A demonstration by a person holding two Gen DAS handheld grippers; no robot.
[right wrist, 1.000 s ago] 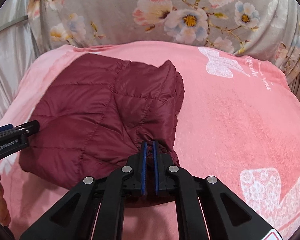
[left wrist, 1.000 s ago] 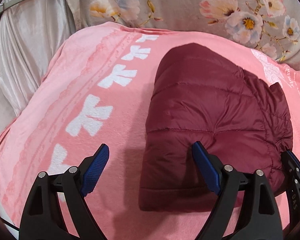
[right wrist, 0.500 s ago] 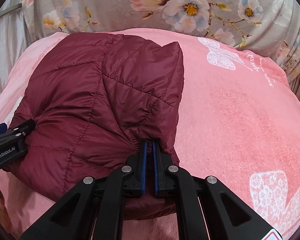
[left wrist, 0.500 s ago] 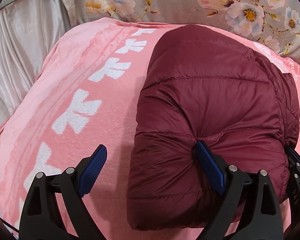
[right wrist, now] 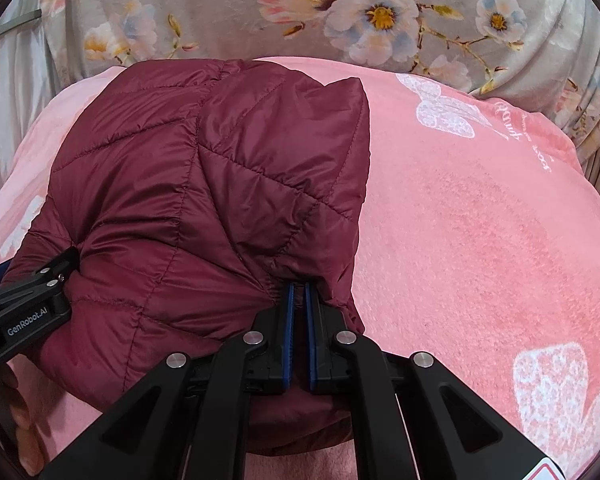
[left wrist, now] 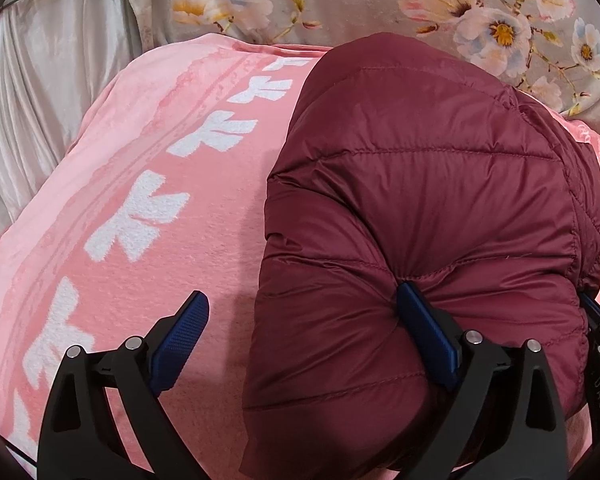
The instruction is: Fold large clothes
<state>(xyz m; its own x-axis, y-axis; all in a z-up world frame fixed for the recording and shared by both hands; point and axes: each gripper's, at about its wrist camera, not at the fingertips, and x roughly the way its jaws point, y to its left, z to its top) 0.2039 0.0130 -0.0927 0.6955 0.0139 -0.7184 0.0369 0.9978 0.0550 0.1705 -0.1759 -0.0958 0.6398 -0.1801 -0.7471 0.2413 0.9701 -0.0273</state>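
**A:** Where's the jacket [left wrist: 428,216] lying, and why does it look so bunched?

**B:** It's a maroon quilted jacket, folded into a thick bundle on the pink blanket [left wrist: 204,240], near the blanket's middle, with the flowered sheet [right wrist: 260,12] behind it. I'd say it's bunched because the near edge is gathered by the 2 grippers, one at each end of that edge.

**A:** Is the right gripper [right wrist: 298,300] holding it?

**B:** Yes. Its 2 blue pads are almost together with a pinch of maroon fabric drawn in between them, so it's clamped on the near right corner of the bundle. That probably keeps the fold from springing back, since puffy padding tends to push open.

**A:** And the left gripper [left wrist: 304,336]?

**B:** Its jaws are spreading apart at this moment. The left pad [left wrist: 180,336] stands clear over the bare blanket; the right one is pushed into a dent in the jacket's near side. The bundle's left edge sits between the jaws, but nothing is squeezed.

**A:** So what stage is this?

**B:** My guess: the fold has been laid down, and the left side is letting go while the right steadies it. The risk is the padding unrolling once both let go.
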